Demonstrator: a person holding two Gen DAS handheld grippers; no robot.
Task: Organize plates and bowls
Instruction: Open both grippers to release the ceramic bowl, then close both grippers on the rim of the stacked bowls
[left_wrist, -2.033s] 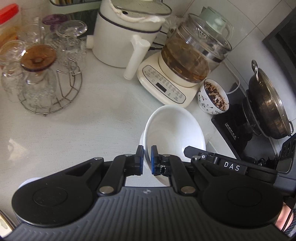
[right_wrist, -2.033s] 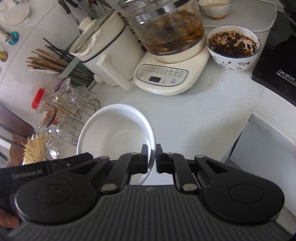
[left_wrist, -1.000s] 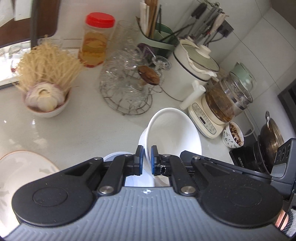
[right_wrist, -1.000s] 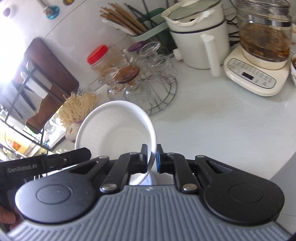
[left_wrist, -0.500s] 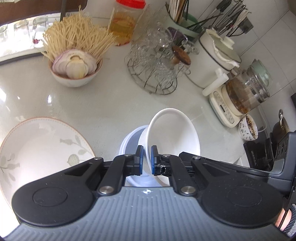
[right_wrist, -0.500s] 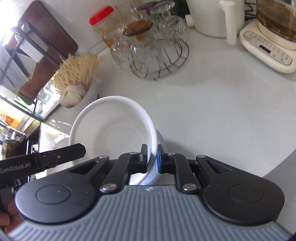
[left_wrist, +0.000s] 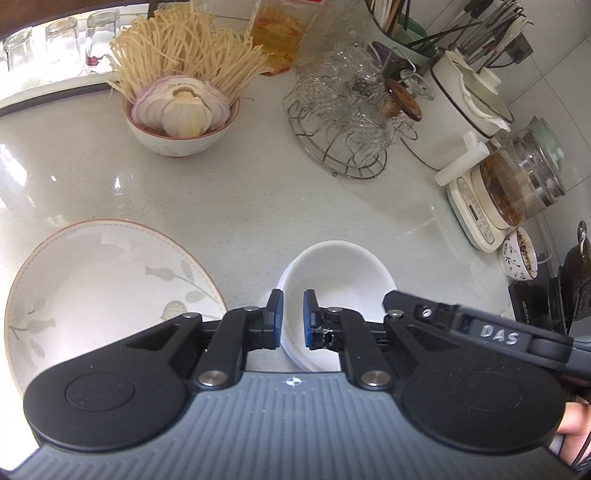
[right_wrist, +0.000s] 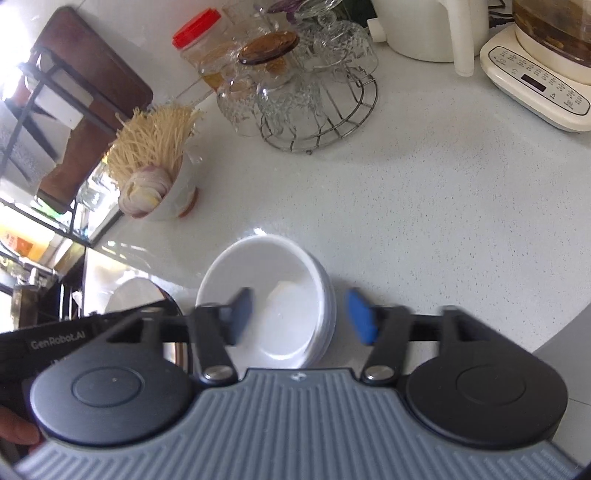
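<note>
A white bowl (left_wrist: 340, 273) (right_wrist: 266, 280) sits level, nested in a stack of white bowls (right_wrist: 327, 314) on the pale counter. My left gripper (left_wrist: 293, 317) straddles the bowl's left rim. Its jaws are opening, and a narrow gap shows between the blue pads and the rim. My right gripper (right_wrist: 301, 315) is at the bowl's right rim. Its jaws are opening wide, blurred by motion, and its pads are off the bowl. A large leaf-patterned plate (left_wrist: 92, 280) lies left of the stack; its edge shows faintly in the right wrist view.
Behind the stack are a bowl of onion and enoki mushrooms (left_wrist: 181, 122) (right_wrist: 159, 184), a wire rack of glasses (left_wrist: 343, 122) (right_wrist: 306, 96), a white pot (left_wrist: 461, 122) and a glass kettle (left_wrist: 517, 188) (right_wrist: 535, 74). A small patterned bowl (left_wrist: 519, 258) and the hob are far right.
Both grippers lowered the tilted bowl onto the stack, where it now rests level. The right jaws have sprung wide open and the left jaws have parted slightly.
</note>
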